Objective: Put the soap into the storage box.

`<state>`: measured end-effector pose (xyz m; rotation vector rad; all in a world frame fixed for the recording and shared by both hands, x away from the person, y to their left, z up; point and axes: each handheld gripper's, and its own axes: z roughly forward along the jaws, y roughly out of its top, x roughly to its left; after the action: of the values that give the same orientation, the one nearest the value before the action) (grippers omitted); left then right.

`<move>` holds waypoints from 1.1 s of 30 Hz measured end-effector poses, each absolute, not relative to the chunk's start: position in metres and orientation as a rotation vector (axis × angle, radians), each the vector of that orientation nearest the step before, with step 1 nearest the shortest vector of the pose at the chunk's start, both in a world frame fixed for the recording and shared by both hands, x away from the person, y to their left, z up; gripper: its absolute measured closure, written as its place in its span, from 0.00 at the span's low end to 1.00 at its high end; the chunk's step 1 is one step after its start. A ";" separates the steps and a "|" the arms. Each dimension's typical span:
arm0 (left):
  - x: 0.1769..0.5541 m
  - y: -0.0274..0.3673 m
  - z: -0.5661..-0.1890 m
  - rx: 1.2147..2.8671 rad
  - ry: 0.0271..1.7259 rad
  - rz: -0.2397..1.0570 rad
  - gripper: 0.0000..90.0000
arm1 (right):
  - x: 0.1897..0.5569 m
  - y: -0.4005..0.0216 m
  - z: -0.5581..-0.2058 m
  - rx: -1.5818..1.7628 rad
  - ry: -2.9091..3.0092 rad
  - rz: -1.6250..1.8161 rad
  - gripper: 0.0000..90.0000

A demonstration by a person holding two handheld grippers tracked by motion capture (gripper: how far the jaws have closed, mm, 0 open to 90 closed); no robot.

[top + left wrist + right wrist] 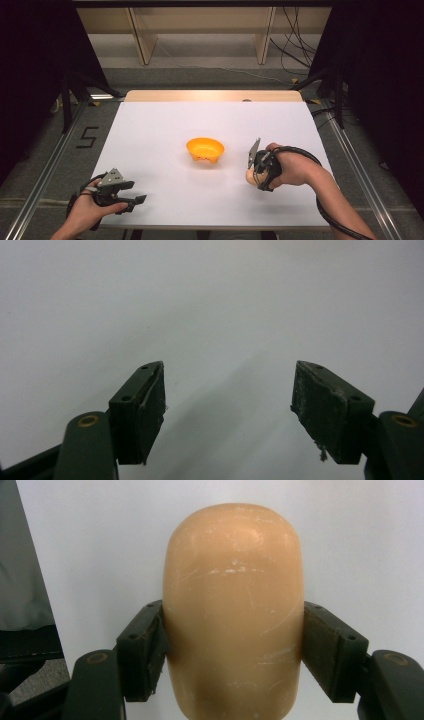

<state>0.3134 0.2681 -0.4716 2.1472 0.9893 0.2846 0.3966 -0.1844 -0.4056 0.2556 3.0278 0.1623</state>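
- Tan and smooth, the rounded block (233, 610) sits between the jaws of the right gripper (233, 645), both pads pressed against its flanks, its domed end pointing away from the gripper.
- Its surface looks hard and glossy with fine scratches, so I judge it stiff, fairly light and somewhat slippery; a grip across the straight sides, as now, seems safer than one on the curved dome.
- In the high view the right gripper (255, 172) holds the block (250, 176) just over the white tabletop (165, 120), with a person's hand wrapped around the gripper body.
- Ahead and to the left of that gripper, near but apart, stands an orange bowl (205, 149), upright and seemingly empty.
- Well apart on the other side, the left gripper (227, 405) has its jaws spread wide with nothing between them, low over bare tabletop (210, 300).
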 end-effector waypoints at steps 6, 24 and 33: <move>0.314 0.269 -0.471 2.156 0.983 0.288 0.33 | 0.398 -0.180 -0.403 0.302 3.023 0.152 0.37; 0.314 0.269 -0.471 2.155 0.982 0.288 0.33 | 0.412 -0.164 -0.397 0.193 3.023 0.154 0.37; 0.314 0.269 -0.471 2.155 0.980 0.286 0.33 | 0.414 -0.156 -0.394 0.282 3.031 0.132 0.37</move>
<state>0.3138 0.2689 -0.4712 2.1552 0.9801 0.2858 0.4143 -0.1557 -0.3939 0.2823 3.0309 0.1318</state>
